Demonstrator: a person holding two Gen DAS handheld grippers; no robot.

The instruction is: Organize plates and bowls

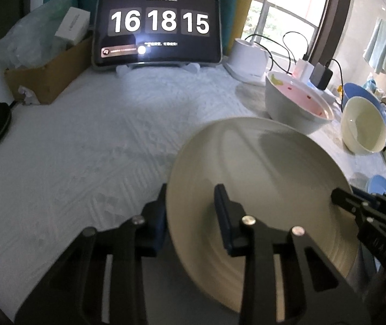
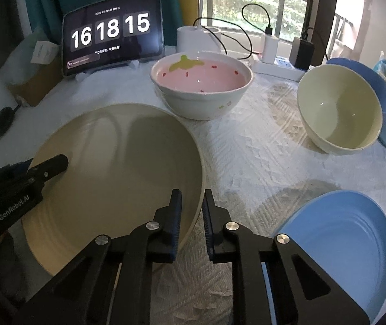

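A cream plate (image 1: 260, 178) (image 2: 117, 173) is held tilted above the white cloth. My left gripper (image 1: 190, 197) is shut on its left rim, one finger under and one on top. My right gripper (image 2: 191, 208) is shut on its right rim; it also shows in the left wrist view (image 1: 339, 197). The left gripper's finger shows in the right wrist view (image 2: 54, 163). A pink strawberry bowl (image 2: 201, 86) (image 1: 296, 100) stands upright behind. A cream bowl (image 2: 339, 111) (image 1: 363, 127) lies tilted at the right. A blue plate (image 2: 342, 246) lies at the near right.
A tablet clock (image 1: 157, 27) (image 2: 111, 40) stands at the back. A cardboard box (image 1: 49, 73) with bags is back left. A white canister (image 2: 198, 38), chargers and cables sit by the window. A blue bowl (image 2: 377, 84) leans behind the cream bowl.
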